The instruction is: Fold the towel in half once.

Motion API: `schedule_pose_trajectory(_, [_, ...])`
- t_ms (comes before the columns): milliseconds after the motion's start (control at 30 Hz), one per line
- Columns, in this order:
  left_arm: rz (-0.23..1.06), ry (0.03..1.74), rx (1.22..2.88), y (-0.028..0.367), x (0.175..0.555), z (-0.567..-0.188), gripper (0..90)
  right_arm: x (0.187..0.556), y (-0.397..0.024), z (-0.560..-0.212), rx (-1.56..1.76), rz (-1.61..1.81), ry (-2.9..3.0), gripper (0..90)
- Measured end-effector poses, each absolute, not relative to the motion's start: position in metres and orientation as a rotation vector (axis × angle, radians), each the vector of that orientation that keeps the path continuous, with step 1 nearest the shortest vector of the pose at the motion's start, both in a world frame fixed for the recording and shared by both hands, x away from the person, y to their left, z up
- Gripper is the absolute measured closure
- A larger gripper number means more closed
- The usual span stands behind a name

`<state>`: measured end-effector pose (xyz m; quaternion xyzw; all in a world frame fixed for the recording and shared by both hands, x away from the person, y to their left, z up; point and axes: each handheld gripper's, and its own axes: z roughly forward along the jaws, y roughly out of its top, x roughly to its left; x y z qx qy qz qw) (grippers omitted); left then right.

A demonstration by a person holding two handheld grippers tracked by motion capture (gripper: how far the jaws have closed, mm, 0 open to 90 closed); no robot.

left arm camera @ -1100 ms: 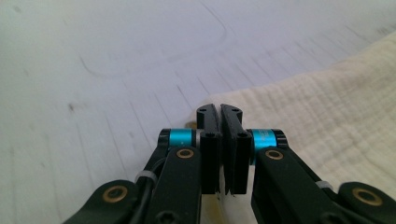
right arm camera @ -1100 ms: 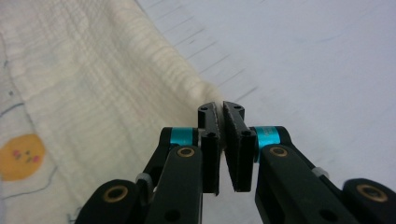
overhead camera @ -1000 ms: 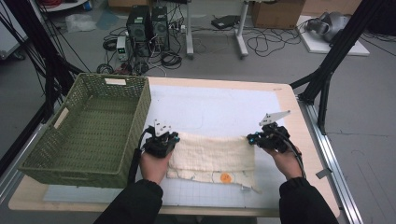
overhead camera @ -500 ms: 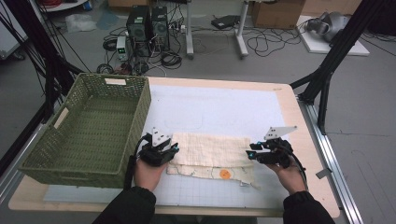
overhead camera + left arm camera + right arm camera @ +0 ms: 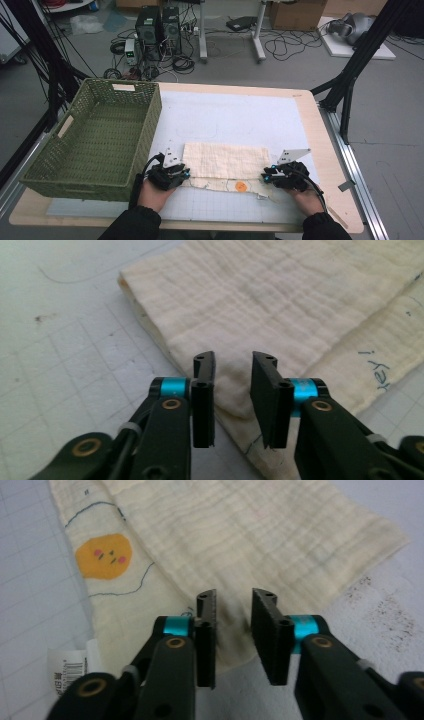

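Note:
A cream muslin cloth (image 5: 225, 160) lies folded on the white grid mat (image 5: 230, 115). Its lower layer sticks out toward me and bears an orange face print (image 5: 241, 186). My left gripper (image 5: 186, 172) is at the cloth's left end and my right gripper (image 5: 265, 176) at its right end. In the left gripper view the gripper (image 5: 233, 357) straddles a corner of the cloth (image 5: 280, 300); the jaws have just been closing, and a gap still shows. In the right gripper view the gripper (image 5: 234, 595) stands likewise over the cloth (image 5: 260, 530) edge, beside the print (image 5: 104, 556).
A green woven basket (image 5: 150, 135) stands on the table's left, close to my left hand. A white care label (image 5: 72, 670) pokes out at the cloth's near right corner. Beyond the table are computers, cables and black frame legs on the floor.
Both hands have come toward me and lower, from the cloth's far corners to its near ones. Both grippers' jaws stand apart over the cloth now.

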<state>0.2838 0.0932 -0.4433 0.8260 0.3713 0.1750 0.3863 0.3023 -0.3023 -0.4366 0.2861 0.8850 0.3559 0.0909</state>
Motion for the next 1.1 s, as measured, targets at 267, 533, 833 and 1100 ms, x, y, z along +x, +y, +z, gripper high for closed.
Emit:
schedule_pose_trajectory(267, [0.457,0.965,2.069,0.094,0.285,-0.439,86.7,0.304,-0.301,-0.432,0.823,1.056,2.657,85.9])
schedule_pose_trajectory(533, [0.458,0.981,1.978,0.100,0.284,-0.424,86.6,0.302,-0.302,-0.415,0.814,1.121,2.610,86.1])
schedule_pose_trajectory(833, [0.447,0.985,1.986,0.100,0.282,-0.424,86.5,0.303,-0.304,-0.409,0.818,1.129,2.631,85.5])
schedule_pose_trajectory(1100, [0.451,0.970,1.974,0.103,0.274,-0.421,86.5,0.292,-0.306,-0.410,0.793,1.147,2.635,85.8])
